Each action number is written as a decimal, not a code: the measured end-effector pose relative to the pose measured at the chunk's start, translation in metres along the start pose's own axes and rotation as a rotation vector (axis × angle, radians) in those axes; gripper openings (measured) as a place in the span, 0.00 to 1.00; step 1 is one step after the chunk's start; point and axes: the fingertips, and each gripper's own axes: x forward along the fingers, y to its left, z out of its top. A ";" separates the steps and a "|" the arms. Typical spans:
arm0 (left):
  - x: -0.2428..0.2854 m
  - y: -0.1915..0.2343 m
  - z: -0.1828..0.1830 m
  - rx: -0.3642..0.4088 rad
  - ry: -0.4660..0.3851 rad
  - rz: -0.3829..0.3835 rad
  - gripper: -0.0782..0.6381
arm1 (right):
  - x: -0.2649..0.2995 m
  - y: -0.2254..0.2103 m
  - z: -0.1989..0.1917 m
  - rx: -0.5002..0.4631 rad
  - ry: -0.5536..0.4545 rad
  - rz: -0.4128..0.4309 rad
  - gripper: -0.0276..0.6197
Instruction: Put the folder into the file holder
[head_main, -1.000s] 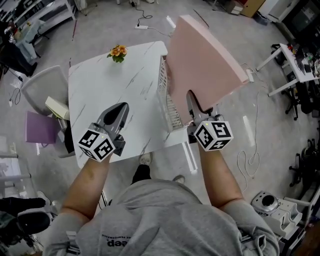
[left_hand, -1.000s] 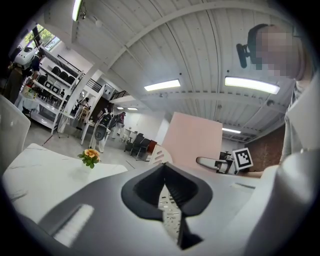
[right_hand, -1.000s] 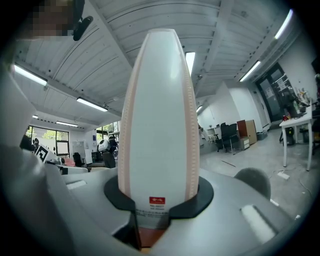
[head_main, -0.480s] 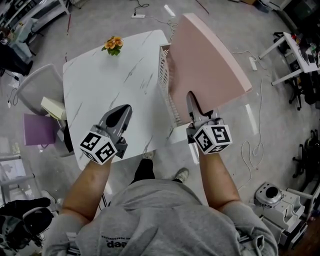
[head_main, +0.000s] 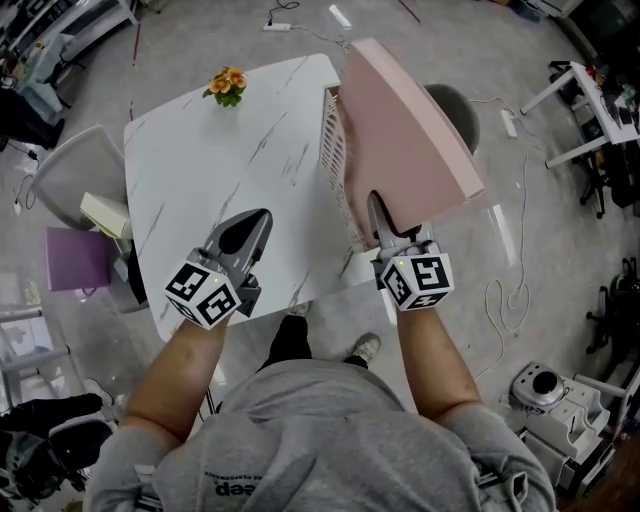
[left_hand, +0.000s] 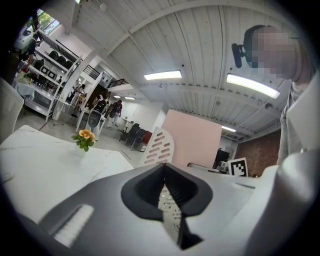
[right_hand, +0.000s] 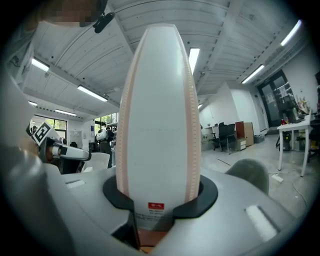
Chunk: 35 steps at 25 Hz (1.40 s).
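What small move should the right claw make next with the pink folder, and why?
Probably finish letting go, then back away. The right claw is opening with the pink folder between its jaws, and the folder stands against the white wall of the file holder.

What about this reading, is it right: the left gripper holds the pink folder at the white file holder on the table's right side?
Not quite. The right gripper holds the pink folder, its jaws now opening around it, as the right gripper view shows; the left gripper is shut and empty. The rest is right: the folder is at the white file holder.
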 end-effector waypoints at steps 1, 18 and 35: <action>0.000 0.000 -0.001 0.001 0.001 -0.001 0.19 | 0.000 0.000 -0.004 -0.008 0.014 0.001 0.25; 0.011 -0.025 -0.007 0.008 0.008 -0.019 0.19 | -0.011 0.005 -0.030 -0.045 0.172 0.043 0.44; 0.068 -0.169 -0.014 0.064 0.058 -0.229 0.19 | -0.125 -0.035 0.032 -0.057 0.134 0.022 0.46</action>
